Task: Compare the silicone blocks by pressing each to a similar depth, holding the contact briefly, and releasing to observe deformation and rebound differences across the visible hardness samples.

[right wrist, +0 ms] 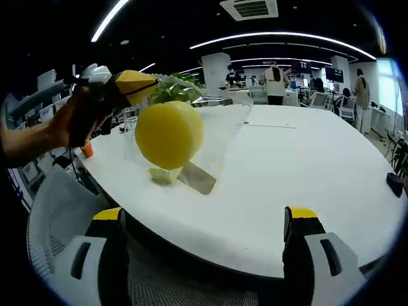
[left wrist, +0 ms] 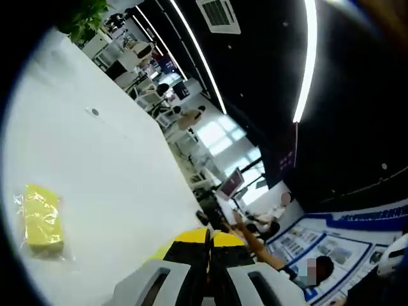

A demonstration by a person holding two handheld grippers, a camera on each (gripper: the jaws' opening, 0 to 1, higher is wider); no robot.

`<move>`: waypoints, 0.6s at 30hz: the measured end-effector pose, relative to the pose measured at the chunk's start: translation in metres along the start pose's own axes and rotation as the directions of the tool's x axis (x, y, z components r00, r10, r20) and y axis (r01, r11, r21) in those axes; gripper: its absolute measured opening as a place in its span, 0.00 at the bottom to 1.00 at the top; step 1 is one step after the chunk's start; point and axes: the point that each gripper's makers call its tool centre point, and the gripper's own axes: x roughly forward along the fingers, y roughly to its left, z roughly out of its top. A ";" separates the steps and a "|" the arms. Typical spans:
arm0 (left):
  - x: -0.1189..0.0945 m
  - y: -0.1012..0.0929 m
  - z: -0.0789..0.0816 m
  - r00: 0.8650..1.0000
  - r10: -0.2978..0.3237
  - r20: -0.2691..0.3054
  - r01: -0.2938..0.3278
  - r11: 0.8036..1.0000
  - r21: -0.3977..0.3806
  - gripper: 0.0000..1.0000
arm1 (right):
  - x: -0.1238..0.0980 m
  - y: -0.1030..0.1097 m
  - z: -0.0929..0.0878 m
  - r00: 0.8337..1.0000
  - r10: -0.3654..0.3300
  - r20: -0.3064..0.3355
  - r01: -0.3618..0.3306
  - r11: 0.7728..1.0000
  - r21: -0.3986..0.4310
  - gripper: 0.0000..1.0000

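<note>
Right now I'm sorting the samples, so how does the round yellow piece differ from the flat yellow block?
The round yellow piece is a thick disc, while the flat yellow block is rectangular. The round piece hangs above the white table in a clear bag pinched by the left tool; the block lies on the table in its wrapper. Both are yellow and bagged.

In the right gripper view, the left gripper holds a bagged round silicone block above the surface, near its left edge. In the left gripper view, a bagged rectangular silicone block lies on the surface, left of that gripper.
</note>
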 end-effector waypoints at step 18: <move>0.050 0.057 -0.019 0.996 0.044 -0.079 -0.048 0.997 -0.052 0.00 | 0.003 0.001 -0.007 1.000 0.000 -0.027 0.000 1.000 -0.008 0.96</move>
